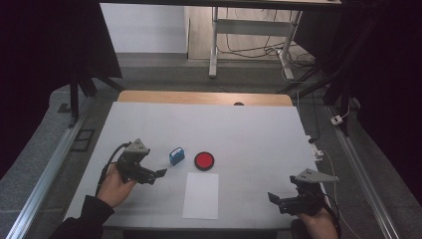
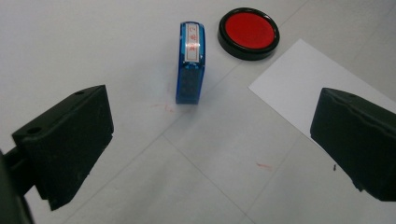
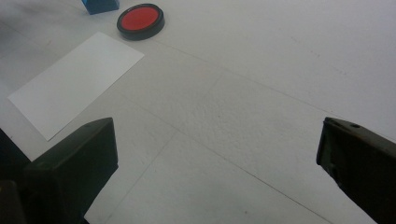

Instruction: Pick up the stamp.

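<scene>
1 stamp (image 2: 190, 63), 1 ink pad (image 2: 248, 32) — 1 paper sheet (image 1: 201, 195) (flat).

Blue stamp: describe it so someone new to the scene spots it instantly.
Start at the white table, then find the red ink pad near its middle, above the sheet of paper. The blue stamp stands just left of the pad, apart from it. It is the only blue, boxy thing there.

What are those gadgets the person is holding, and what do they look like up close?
They are two hand-held grippers. The left gripper and right gripper are both black, each ending in two blocky matte jaws with a small round hole near the tip. A grey three-cornered plate tops each, and a black cable trails behind. The person's left arm wears a dark sleeve.
</scene>
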`<act>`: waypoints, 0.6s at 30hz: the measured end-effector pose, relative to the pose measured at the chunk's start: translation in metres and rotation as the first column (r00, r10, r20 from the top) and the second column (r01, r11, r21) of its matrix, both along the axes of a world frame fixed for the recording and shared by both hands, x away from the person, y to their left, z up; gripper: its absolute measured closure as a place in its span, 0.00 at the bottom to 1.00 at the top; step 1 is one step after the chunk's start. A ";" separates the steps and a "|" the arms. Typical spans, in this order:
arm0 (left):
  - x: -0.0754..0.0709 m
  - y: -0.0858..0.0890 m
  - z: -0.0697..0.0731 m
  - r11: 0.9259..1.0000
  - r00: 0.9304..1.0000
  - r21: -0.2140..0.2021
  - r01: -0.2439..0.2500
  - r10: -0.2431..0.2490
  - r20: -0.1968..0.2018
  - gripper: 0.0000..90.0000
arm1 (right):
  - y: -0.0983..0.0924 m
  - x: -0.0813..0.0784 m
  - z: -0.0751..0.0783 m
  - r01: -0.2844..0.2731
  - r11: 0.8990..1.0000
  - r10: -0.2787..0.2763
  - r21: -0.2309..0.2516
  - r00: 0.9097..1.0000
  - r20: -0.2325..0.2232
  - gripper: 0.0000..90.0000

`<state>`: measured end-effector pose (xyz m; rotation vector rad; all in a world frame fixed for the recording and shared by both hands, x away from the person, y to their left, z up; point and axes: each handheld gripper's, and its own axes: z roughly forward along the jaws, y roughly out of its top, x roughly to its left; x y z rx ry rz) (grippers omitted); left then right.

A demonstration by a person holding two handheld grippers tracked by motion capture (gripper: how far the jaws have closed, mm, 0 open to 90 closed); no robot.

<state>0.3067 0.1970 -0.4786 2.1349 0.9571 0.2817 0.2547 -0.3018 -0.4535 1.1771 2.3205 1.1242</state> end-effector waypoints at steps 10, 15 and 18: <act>0.015 -0.014 -0.001 1.000 1.000 0.005 0.011 -0.011 0.000 0.00 | 0.000 0.000 0.000 0.001 1.000 -0.001 -0.002 1.000 -0.002 0.00; 0.025 -0.020 -0.003 1.000 1.000 0.019 0.018 -0.018 0.002 0.00 | 0.000 0.000 0.000 0.000 1.000 0.000 -0.003 1.000 -0.002 0.00; 0.029 -0.023 -0.004 0.999 1.000 0.028 0.022 -0.022 -0.003 0.00 | 0.000 0.000 0.000 0.000 1.000 0.000 -0.004 1.000 -0.002 0.00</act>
